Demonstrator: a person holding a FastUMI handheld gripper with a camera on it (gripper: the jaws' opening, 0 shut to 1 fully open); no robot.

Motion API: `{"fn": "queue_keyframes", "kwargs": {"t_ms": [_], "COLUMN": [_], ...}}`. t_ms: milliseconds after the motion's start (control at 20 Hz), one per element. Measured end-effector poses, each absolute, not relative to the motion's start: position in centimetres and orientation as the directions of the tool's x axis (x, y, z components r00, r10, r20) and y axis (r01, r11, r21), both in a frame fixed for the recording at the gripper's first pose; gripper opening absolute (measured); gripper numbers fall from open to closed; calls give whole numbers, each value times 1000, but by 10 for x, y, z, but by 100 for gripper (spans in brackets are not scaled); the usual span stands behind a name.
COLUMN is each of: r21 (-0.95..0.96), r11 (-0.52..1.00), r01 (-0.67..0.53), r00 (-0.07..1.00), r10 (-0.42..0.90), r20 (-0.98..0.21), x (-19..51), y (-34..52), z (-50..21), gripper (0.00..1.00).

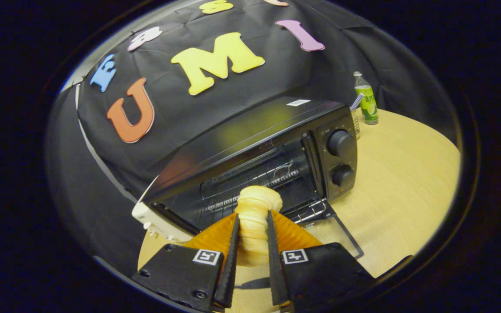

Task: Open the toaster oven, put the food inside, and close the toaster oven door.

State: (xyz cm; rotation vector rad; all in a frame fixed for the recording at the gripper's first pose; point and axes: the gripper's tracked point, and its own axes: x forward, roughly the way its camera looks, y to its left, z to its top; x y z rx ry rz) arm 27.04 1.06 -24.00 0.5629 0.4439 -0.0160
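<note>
While the toaster oven (259,152) is standing open near the back edge of the surface (398,174), the claw (252,226) is gripping the food (255,217), a pale ridged pastry, with both fingers pressing its sides. It is hanging just in front of the oven mouth, above the lowered door (320,221). The pastry's long axis is running along the fingers, its rounded end pointing at the wire rack (250,187) inside. To do this well, I'd say keep it level, go in straight over the door (no dipping toward the glass), set it on the rack's middle, and only then let the fingers part. A green bottle (367,100) is waiting at the far corner.
</note>
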Motion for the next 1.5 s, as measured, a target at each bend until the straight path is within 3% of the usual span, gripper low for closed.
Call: {"fn": "queue_keyframes", "kwargs": {"t_ms": [450, 500, 900, 1050, 1500], "r21": [528, 523, 426, 324, 253], "r11": [825, 828, 882, 933, 967], "r01": [203, 203, 203, 159, -25], "r00": [920, 922, 917, 918, 921], "r10": [24, 17, -18, -18, 121], "r20": [-391, -386, -398, -396, -371], "x": [340, 341, 310, 273, 138], "y": [6, 5, -3, -7, 9], "z": [-260, -259, -248, -238, -225], "gripper": [38, 42, 97, 98, 100]}}
